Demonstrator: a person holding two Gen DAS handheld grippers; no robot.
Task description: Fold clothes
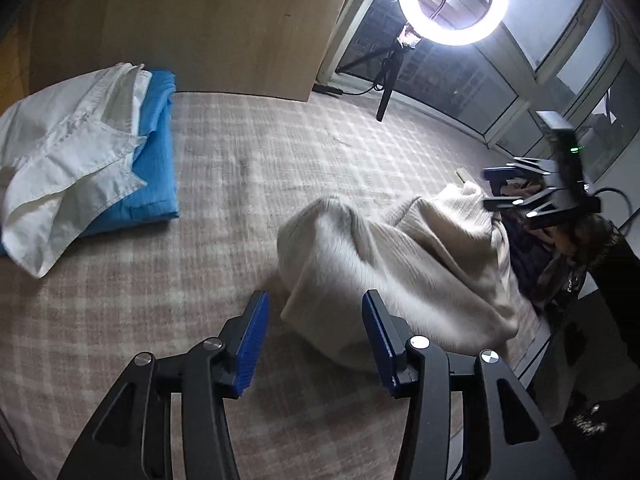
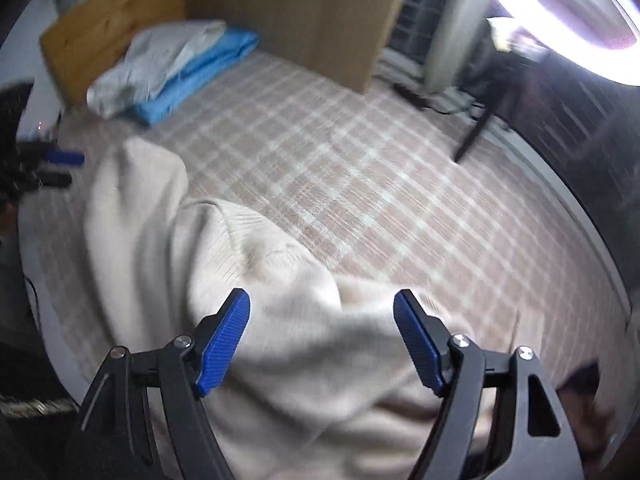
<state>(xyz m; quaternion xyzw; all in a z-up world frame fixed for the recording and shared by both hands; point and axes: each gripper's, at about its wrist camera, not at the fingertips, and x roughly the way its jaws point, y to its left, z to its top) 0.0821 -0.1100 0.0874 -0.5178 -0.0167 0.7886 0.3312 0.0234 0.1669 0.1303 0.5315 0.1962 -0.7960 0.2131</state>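
A crumpled cream knit sweater (image 1: 400, 248) lies on the plaid bed cover (image 1: 248, 168). My left gripper (image 1: 316, 340) is open just in front of the sweater's near edge, its blue pads (image 1: 252, 344) holding nothing. My right gripper (image 1: 496, 188) is at the sweater's far right end. In the right wrist view the right gripper (image 2: 322, 320) is open and hovers over the sweater (image 2: 280, 320), with cloth below the gap but not pinched. The left gripper (image 2: 60, 168) shows small at that view's left edge.
A white shirt (image 1: 68, 160) lies on a folded blue garment (image 1: 156, 176) at the bed's far left. Dark clothes (image 1: 532, 252) are heaped at the right edge. A wooden panel (image 1: 192, 20) stands behind. A ring light (image 1: 452, 0) on a tripod (image 1: 386, 80) stands by the windows.
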